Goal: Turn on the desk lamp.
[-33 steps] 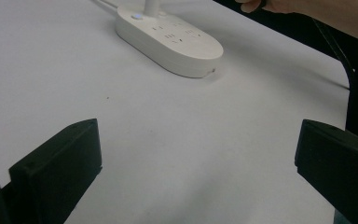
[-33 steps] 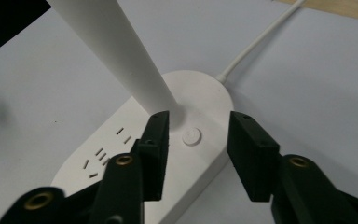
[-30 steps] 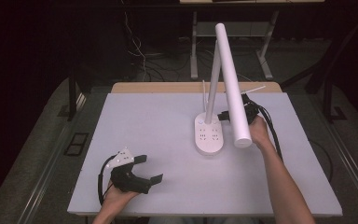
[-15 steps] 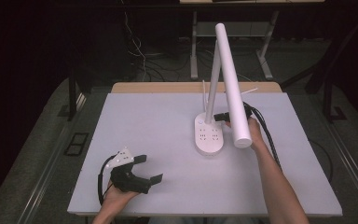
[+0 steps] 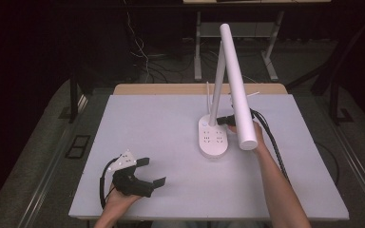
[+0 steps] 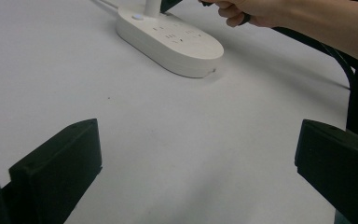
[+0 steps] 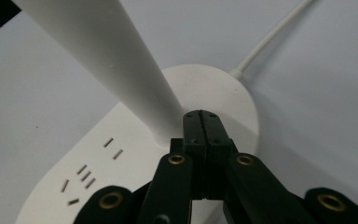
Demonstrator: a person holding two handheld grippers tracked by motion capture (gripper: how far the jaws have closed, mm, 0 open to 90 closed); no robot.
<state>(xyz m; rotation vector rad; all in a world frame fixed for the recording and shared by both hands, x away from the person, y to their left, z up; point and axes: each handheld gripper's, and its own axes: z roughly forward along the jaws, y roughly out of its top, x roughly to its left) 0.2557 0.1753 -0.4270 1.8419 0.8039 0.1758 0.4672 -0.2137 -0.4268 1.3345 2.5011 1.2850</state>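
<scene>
A white desk lamp stands right of the table's middle; its oval base (image 5: pixel 213 138) carries socket slots, and a thin stem (image 5: pixel 217 85) holds a long tube head (image 5: pixel 237 90) that slopes toward me. My right gripper (image 5: pixel 224 120) is shut with nothing between its jaws. In the right gripper view its tip (image 7: pixel 207 117) rests against the foot of the stem (image 7: pixel 116 60), over the base (image 7: pixel 214 88). My left gripper (image 5: pixel 155 171) rests open near the front left edge. In the left gripper view it (image 6: pixel 198 158) faces the base (image 6: pixel 172 37) across bare table.
The lamp's white cable (image 7: pixel 270 39) runs off the back of the base. A black cable (image 5: pixel 271 137) trails from my right gripper along the forearm. The white table top (image 5: pixel 147 123) ends at a wooden strip (image 5: pixel 171 89) at the back, with dark floor and table legs beyond.
My right gripper has slid left, from beside the lamp head to the foot of the stem. The left gripper has stayed put.
</scene>
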